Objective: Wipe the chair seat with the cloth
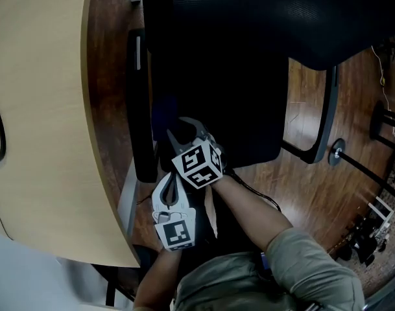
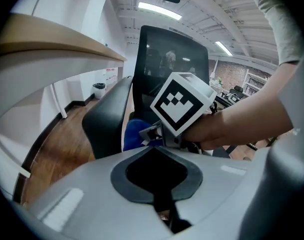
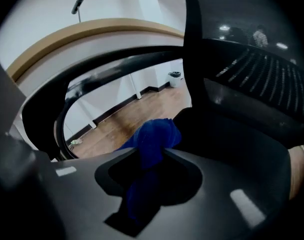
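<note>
From above, the black chair seat (image 1: 242, 109) lies under its mesh backrest (image 1: 262, 11). My right gripper (image 1: 183, 129), with its marker cube, reaches over the seat's left front part and is shut on a blue cloth (image 1: 163, 114). In the right gripper view the cloth (image 3: 152, 139) bunches between the jaws of that gripper (image 3: 149, 159), just above the seat (image 3: 226, 134). My left gripper (image 1: 173, 181) trails behind it, jaws shut and empty. In the left gripper view this gripper (image 2: 154, 151) points at the right gripper's cube, with the cloth (image 2: 134, 131) beyond.
A light wooden desk (image 1: 41, 109) runs close along the chair's left side, next to the left armrest (image 1: 137, 109). The right armrest (image 1: 327, 115) stands over wood floor. Cables and stands (image 1: 379, 128) crowd the far right.
</note>
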